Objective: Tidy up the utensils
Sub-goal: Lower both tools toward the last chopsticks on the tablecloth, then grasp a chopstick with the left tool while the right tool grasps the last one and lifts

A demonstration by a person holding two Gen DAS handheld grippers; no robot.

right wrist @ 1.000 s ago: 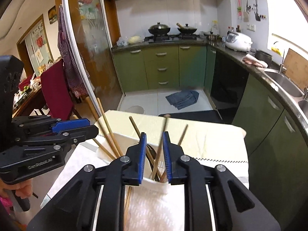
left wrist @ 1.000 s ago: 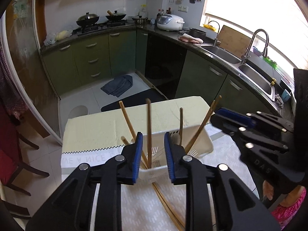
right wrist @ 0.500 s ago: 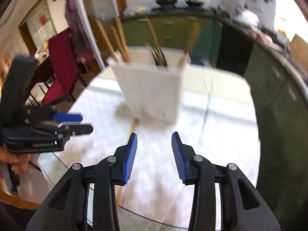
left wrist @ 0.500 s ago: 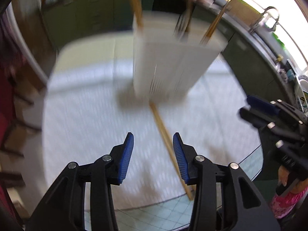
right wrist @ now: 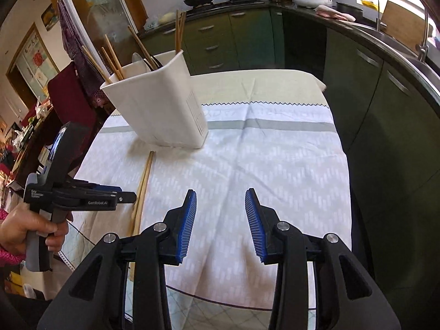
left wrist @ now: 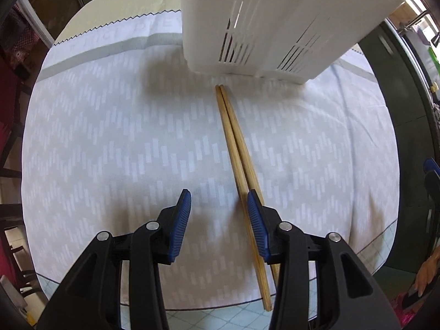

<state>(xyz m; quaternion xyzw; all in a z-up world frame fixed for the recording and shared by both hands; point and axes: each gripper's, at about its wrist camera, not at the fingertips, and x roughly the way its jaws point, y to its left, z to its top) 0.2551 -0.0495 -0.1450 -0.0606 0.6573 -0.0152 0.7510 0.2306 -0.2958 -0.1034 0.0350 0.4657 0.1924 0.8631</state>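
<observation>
A white slotted utensil holder (left wrist: pixel 275 22) stands on the tablecloth, with several chopsticks and a spoon upright in it (right wrist: pixel 159 104). A pair of wooden chopsticks (left wrist: pixel 236 148) lies flat on the cloth, running from the holder's base toward the near table edge (right wrist: pixel 143 181). My left gripper (left wrist: pixel 218 195) points down over them, open. The pair runs just inside its right finger (left wrist: pixel 255 220), and nothing is gripped. The left gripper (right wrist: pixel 129 196) also shows in the right wrist view, held by a hand. My right gripper (right wrist: pixel 220 200) hangs open and empty over bare cloth, right of the chopsticks.
The white patterned tablecloth (right wrist: pixel 275 165) covers a small table whose near edge is close below the grippers. Green kitchen cabinets (right wrist: pixel 371 96) and a counter with a sink run along the right. A red chair (right wrist: pixel 71 96) stands at the left, and a stove with woks at the back.
Both grippers have come down from above the holder's rim to just over the tablecloth in front of it. Both sets of jaws have opened wider. The loose chopsticks now lie under the left gripper.
</observation>
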